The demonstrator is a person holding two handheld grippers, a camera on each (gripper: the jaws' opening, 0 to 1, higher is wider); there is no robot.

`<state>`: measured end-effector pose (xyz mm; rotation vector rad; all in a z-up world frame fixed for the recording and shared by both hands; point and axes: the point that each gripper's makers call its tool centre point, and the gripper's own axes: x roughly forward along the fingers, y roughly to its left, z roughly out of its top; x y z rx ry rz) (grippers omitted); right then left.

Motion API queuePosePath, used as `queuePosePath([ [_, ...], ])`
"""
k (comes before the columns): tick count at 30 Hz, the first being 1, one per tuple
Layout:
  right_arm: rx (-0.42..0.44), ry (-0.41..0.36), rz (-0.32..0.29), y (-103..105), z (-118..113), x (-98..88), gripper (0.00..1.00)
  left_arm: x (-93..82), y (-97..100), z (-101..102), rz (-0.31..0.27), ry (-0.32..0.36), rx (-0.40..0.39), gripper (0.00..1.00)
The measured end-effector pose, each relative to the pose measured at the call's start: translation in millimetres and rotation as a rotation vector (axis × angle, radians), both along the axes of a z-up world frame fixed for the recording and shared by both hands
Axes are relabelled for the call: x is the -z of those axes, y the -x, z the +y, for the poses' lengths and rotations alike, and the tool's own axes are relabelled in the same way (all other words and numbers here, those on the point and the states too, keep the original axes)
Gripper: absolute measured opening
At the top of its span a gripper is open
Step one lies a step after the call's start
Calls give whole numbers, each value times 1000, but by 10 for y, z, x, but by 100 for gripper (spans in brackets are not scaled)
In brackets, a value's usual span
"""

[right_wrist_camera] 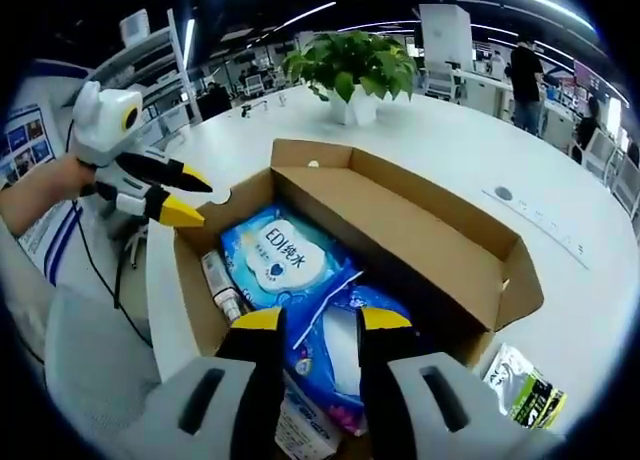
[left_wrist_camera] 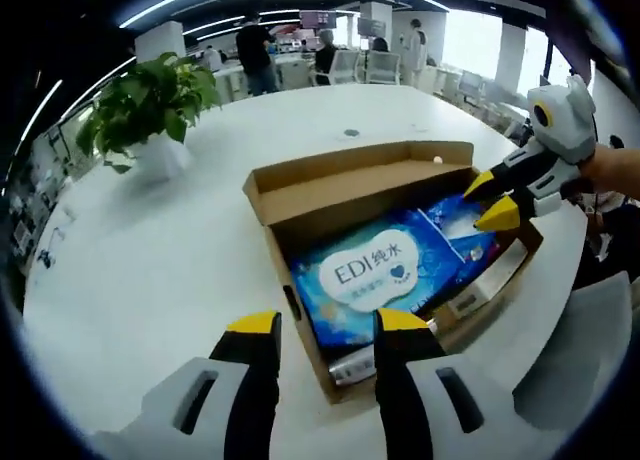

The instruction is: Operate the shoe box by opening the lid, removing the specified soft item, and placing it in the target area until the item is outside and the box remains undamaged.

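Observation:
An open cardboard shoe box (left_wrist_camera: pixel 350 165) (right_wrist_camera: pixel 400 220) lies on the white round table (left_wrist_camera: pixel 150 260), its lid flap standing up along the far side. Inside lies a blue soft wipes pack (left_wrist_camera: pixel 375 275) (right_wrist_camera: pixel 280 255) with a white label, and beside it a crinkled blue pack (left_wrist_camera: pixel 455 220) (right_wrist_camera: pixel 340 330). My left gripper (left_wrist_camera: pixel 328 325) (right_wrist_camera: pixel 188 200) is open at one short end of the box, just above its rim. My right gripper (left_wrist_camera: pixel 490 202) (right_wrist_camera: pixel 322 322) is open over the crinkled pack at the other end. Neither holds anything.
A potted plant (left_wrist_camera: pixel 150 105) (right_wrist_camera: pixel 355 65) stands on the table beyond the box. A small bottle (right_wrist_camera: pixel 222 285) lies inside along the box wall. A green and black packet (right_wrist_camera: pixel 525 390) lies on the table beside the box. People and chairs (left_wrist_camera: pixel 260 50) are far off.

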<state>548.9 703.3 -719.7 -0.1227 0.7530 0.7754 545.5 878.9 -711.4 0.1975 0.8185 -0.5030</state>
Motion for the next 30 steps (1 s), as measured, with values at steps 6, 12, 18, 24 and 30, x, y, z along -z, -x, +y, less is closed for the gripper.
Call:
queuePosePath([
  [6,1,-8,13,-60,75,80,25,119,59,85,45,18,-47,24],
  [12,-4,-5,22,-103,136,162,25,199,103,131,74,24,-77,11],
  [18,-9,-3,32,-166,211,234,24,212,111,109,84,46,-86,7],
  [24,10,7,67,-204,260,342,25,222,101,112,85,45,-84,7],
  [30,58,-9,102,-241,297,376,23,228,100,113,83,47,-82,6],
])
